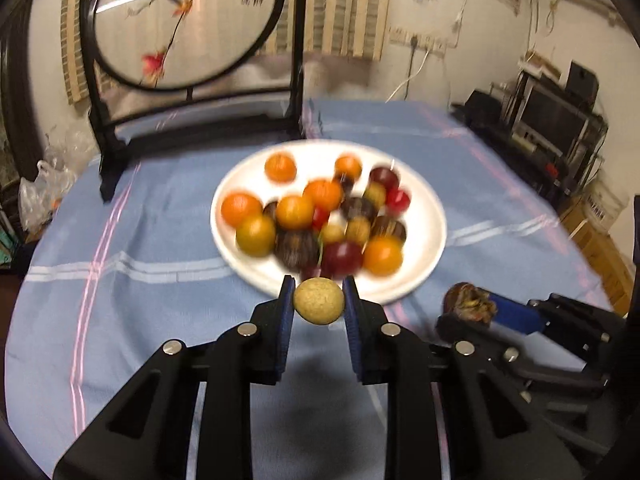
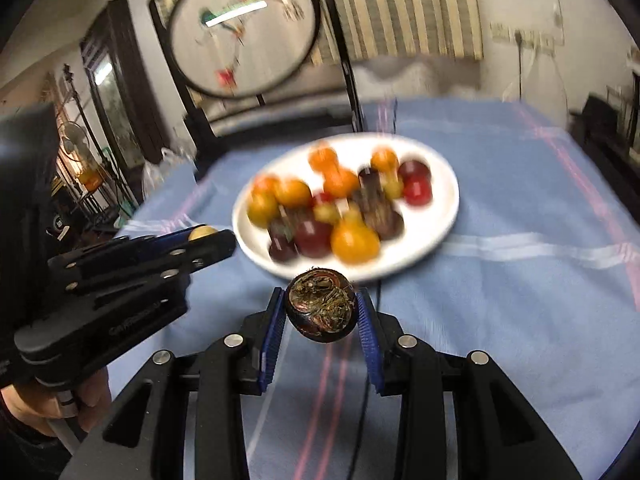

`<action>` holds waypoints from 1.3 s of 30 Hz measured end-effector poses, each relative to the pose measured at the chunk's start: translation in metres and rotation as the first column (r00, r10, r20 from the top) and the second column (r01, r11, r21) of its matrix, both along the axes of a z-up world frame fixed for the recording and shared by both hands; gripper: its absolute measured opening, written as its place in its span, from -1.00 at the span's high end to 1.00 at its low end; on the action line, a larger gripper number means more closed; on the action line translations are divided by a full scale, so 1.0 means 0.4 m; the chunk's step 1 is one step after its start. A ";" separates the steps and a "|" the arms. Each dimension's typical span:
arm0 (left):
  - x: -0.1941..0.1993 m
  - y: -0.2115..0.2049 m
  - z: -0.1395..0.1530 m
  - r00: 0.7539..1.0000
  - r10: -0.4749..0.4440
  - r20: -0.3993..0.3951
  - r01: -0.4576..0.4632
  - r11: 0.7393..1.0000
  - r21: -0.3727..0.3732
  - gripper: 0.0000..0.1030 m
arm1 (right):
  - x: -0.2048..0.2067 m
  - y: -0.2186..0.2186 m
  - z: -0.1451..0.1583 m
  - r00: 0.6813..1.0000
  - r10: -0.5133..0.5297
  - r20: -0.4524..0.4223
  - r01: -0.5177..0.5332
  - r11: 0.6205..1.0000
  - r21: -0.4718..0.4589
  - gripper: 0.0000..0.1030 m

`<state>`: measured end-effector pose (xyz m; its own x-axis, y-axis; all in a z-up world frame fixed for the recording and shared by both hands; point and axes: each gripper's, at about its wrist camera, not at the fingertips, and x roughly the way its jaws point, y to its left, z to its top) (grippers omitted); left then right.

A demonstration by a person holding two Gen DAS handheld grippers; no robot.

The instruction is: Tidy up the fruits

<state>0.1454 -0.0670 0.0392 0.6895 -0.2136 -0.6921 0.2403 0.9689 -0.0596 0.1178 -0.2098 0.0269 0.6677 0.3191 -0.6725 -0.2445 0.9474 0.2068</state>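
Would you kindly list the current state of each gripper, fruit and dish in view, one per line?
left gripper: shut on the tan round fruit, held above the cloth.
right gripper: shut on the dark brown fruit, held near the plate's front edge.
white plate: flat on the blue tablecloth, heaped with mixed fruits.
round screen: upright behind the plate.

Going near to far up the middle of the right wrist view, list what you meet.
right gripper → dark brown fruit → white plate → round embroidered screen
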 end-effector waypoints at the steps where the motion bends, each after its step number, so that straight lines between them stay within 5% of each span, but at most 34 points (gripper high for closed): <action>1: 0.014 -0.002 0.012 1.000 0.003 0.009 -0.003 1.000 0.003 0.55 | 0.013 0.015 0.021 1.000 0.009 0.028 -0.009 1.000 -0.028 0.30; 6: 0.116 -0.014 0.014 0.997 0.066 0.028 -0.068 0.997 0.043 0.55 | 0.120 0.072 0.024 0.996 0.055 0.064 -0.044 0.986 -0.159 0.29; 11: 0.213 -0.018 -0.029 0.994 0.101 -0.031 -0.099 0.994 0.056 0.55 | 0.211 0.080 -0.018 0.997 0.034 0.064 -0.022 0.983 -0.183 0.28; 12: 0.229 -0.019 -0.037 0.993 0.111 -0.035 -0.109 0.992 0.060 0.54 | 0.220 0.077 -0.025 0.997 0.034 0.065 -0.022 0.985 -0.172 0.11; 14: 0.241 -0.020 -0.038 0.988 0.149 -0.035 -0.147 0.987 0.063 -0.05 | 0.232 0.076 -0.034 0.997 0.051 0.062 -0.042 0.988 -0.150 -0.24; 15: 0.234 -0.019 -0.033 0.987 0.162 -0.015 -0.160 0.985 0.065 -0.53 | 0.224 0.073 -0.032 0.996 0.040 0.085 -0.025 0.987 -0.160 -0.24; 16: 0.221 -0.021 -0.027 0.986 0.163 0.021 -0.164 0.984 0.073 -0.71 | 0.218 0.071 -0.031 0.995 0.036 0.093 -0.021 0.987 -0.162 -0.25; 18: 0.198 -0.028 -0.018 0.985 0.156 0.068 -0.163 0.980 0.112 -0.73 | 0.210 0.057 -0.031 0.996 0.029 0.082 -0.018 0.990 -0.137 -0.31; 22: 0.168 -0.016 -0.019 0.984 0.177 0.033 -0.179 0.979 0.097 -0.73 | 0.162 0.027 -0.037 0.999 0.008 0.035 -0.004 0.994 -0.106 -0.51; 26: 0.119 -0.001 -0.018 0.984 0.178 0.009 -0.178 0.981 0.072 -0.74 | 0.091 0.034 -0.041 0.999 0.024 0.022 -0.021 0.990 -0.139 -0.91; 32: 0.006 0.017 -0.024 0.984 0.177 0.013 -0.177 0.983 0.053 -0.83 | -0.004 0.054 -0.046 1.000 0.002 -0.003 -0.003 0.979 -0.204 -0.93; 39: -0.096 0.047 -0.048 0.982 0.190 -0.008 -0.189 0.980 0.056 -0.90 | -0.080 0.063 -0.069 0.999 -0.009 -0.041 0.002 0.985 -0.175 -0.93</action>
<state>0.1072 -0.0483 0.0199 0.7046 -0.0415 -0.7084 0.0518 0.9986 -0.0070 0.0858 -0.1847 -0.0005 0.6397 0.1905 -0.7447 -0.2342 0.9710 0.0472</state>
